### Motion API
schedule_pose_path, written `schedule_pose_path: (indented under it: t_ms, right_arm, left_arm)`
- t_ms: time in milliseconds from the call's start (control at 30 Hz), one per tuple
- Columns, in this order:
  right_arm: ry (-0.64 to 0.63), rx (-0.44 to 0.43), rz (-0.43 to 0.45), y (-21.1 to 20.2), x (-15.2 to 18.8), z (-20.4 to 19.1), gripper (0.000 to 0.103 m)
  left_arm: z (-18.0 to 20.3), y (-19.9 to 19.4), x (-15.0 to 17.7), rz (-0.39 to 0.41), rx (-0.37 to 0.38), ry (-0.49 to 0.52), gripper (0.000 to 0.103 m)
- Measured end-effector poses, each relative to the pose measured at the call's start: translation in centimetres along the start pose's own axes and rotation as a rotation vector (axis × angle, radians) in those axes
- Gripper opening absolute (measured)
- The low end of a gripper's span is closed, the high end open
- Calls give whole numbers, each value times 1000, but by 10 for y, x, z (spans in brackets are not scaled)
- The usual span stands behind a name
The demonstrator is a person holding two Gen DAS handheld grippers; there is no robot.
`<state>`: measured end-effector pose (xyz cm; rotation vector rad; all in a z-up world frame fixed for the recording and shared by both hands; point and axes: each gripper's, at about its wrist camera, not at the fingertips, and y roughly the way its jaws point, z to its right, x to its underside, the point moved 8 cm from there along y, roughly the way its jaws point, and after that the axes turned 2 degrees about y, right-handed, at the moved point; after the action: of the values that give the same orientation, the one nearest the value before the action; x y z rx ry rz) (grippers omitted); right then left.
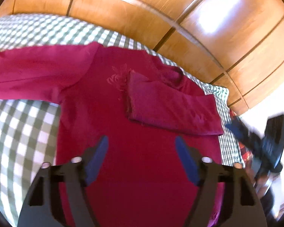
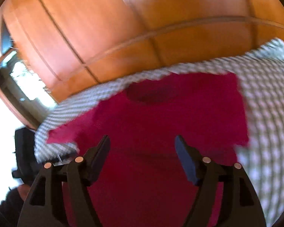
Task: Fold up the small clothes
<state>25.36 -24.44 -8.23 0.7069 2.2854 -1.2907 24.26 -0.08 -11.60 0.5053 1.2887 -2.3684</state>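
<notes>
A magenta long-sleeved top [image 1: 108,113] lies flat on a green-and-white checked cloth [image 1: 19,128]. One sleeve [image 1: 172,107] is folded across the chest; the other sleeve [image 1: 28,70] stretches out to the left. My left gripper [image 1: 142,141] hovers over the lower body of the top, open, with nothing between its blue pads. In the blurred right wrist view the same top [image 2: 161,113] fills the middle. My right gripper [image 2: 142,141] hangs over it, open and empty. The right gripper's dark body [image 1: 270,143] shows at the right edge of the left wrist view.
Glossy wooden wardrobe doors [image 1: 161,19] rise behind the bed. The checked cloth [image 2: 265,104] runs on to the right in the right wrist view. A bright window or mirror [image 2: 22,79] stands at the left there. A red plaid fabric [image 1: 244,149] peeks out by the cloth's right edge.
</notes>
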Motion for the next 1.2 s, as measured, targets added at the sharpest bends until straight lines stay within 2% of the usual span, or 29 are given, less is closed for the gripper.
schedule_pose_path:
  t_ms: [33, 100, 167, 233, 300, 433, 500, 567, 633, 767, 833, 900, 1000, 1067, 1133, 1200]
  right_arm:
    - [15, 29, -4, -4, 8, 14, 71]
    - [71, 81, -17, -12, 26, 45, 71]
    - [112, 141, -13, -17, 36, 69, 75]
    - [140, 195, 4, -27, 40, 86, 80]
    - [157, 242, 21, -31, 39, 102, 85]
    - [146, 305, 30, -27, 33, 115, 86]
    - [157, 318, 24, -19, 31, 120, 86]
    - [166, 335, 21, -12, 30, 123, 86]
    - [175, 343, 18, -4, 27, 126, 86]
    - [195, 356, 34, -2, 22, 132, 88]
    - [207, 351, 44, 0, 16, 131, 89]
    - [213, 355, 56, 7, 7, 132, 89]
    - [218, 365, 69, 16, -6, 131, 89]
    - [227, 420, 103, 17, -15, 137, 89]
    - [261, 474, 90, 21, -12, 151, 89]
    - [291, 458, 69, 29, -3, 162, 90]
  left_arm:
    - [0, 5, -3, -7, 2, -2, 57]
    - [2, 19, -12, -21, -4, -4, 53]
    - [-3, 29, -20, -11, -14, -50, 56]
    - [-8, 40, -28, -11, -9, -99, 67]
    - [-8, 47, -37, 0, 14, -123, 67]
    - [0, 64, -47, -6, -3, -81, 67]
    - [6, 75, -50, -22, -16, -42, 46]
    - [13, 85, -52, -42, -56, 27, 5]
    - [20, 81, -64, -11, -45, 55, 5]
    - [35, 24, -112, 178, 88, 20, 5]
    - [31, -4, -130, 251, 91, 21, 5]
    - [25, -11, -135, 261, 74, 27, 5]
    - [7, 1, -130, 222, 15, 27, 5]
    - [-5, 12, -121, 190, -12, 11, 5]
    - [-17, 27, -114, 159, -70, 10, 5]
    - [-32, 48, -103, 113, -135, 16, 5]
